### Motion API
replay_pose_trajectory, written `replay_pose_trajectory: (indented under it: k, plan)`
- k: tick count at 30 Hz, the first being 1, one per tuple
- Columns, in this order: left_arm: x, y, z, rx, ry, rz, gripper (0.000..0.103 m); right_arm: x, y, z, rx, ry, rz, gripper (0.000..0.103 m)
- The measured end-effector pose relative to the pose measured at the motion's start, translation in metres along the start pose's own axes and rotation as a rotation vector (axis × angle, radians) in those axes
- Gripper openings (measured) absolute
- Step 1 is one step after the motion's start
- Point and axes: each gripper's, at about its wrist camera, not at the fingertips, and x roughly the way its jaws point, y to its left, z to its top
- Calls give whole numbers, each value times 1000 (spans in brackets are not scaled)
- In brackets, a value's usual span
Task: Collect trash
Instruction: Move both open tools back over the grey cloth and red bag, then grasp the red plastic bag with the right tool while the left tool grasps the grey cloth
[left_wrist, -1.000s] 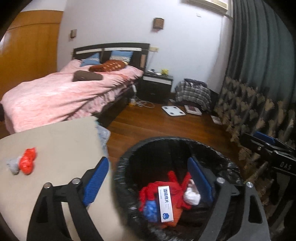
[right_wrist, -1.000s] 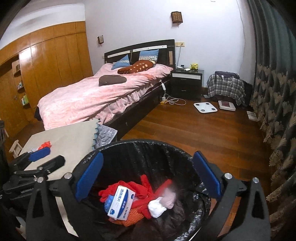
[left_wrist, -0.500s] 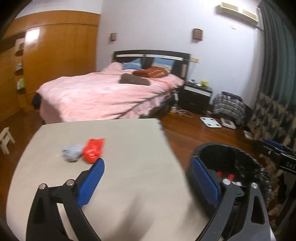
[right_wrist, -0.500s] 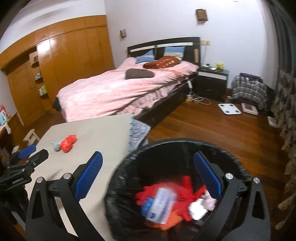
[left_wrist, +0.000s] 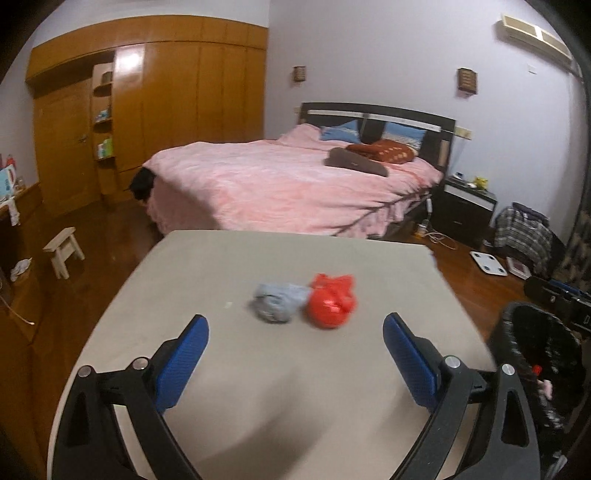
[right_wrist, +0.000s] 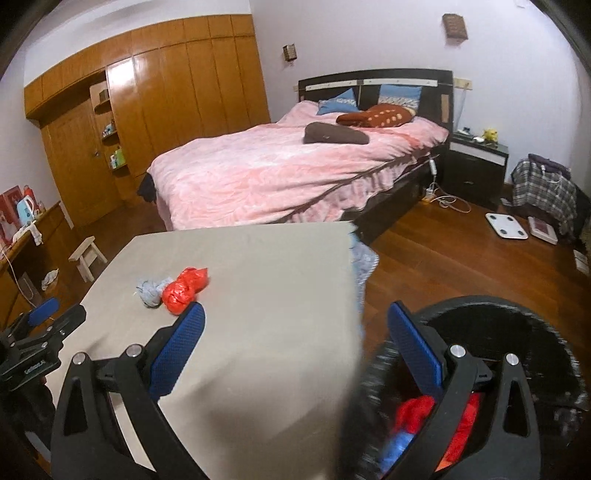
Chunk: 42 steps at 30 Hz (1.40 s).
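Partly blurred: bin (right_wrist: 524, 332) contents.

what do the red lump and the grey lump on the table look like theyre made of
Red lump: probably thin plastic film, such as a knotted bag; it looks glossy, with crinkled folds. Grey lump: looks like soft matte cloth or crumpled tissue, with dull bunched folds; blur leaves it open. They lie side by side, apparently touching.

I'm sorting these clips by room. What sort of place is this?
A home bedroom: a bed with pink bedding, a dark nightstand beside it, and a wall of wooden wardrobes.
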Motion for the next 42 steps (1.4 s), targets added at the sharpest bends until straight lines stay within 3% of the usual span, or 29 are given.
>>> replay_pose_trajectory:
  k: [15, 30, 31, 33, 35, 37, 38, 42]
  plan:
    - [65, 73, -17, -32, 60, 46, 94, 124, 93, -12, -81, 115, 49, 96]
    - [80, 115, -26, -121, 92, 53, 94, 185, 150, -15, -165, 233, 81, 94]
    - [80, 114, -26, -120, 91, 53, 94, 187, 152, -16, -167, 244, 87, 91]
    - [80, 114, -26, -119, 92, 52, 94, 191, 153, -17, -172, 262, 102, 72]
    - [82, 115, -25, -113, 95, 53, 94, 193, 153, -18, -169, 277, 117, 67]
    - [81, 113, -25, -106, 98, 55, 94, 192, 151, -18, -157, 279, 141, 55]
    - [81, 112, -24, -103, 99, 55, 94, 193, 151, -17, -157, 281, 143, 45]
    - [83, 104, -20, -90, 98, 52, 94, 188, 143, -15, -158, 275, 162, 40]
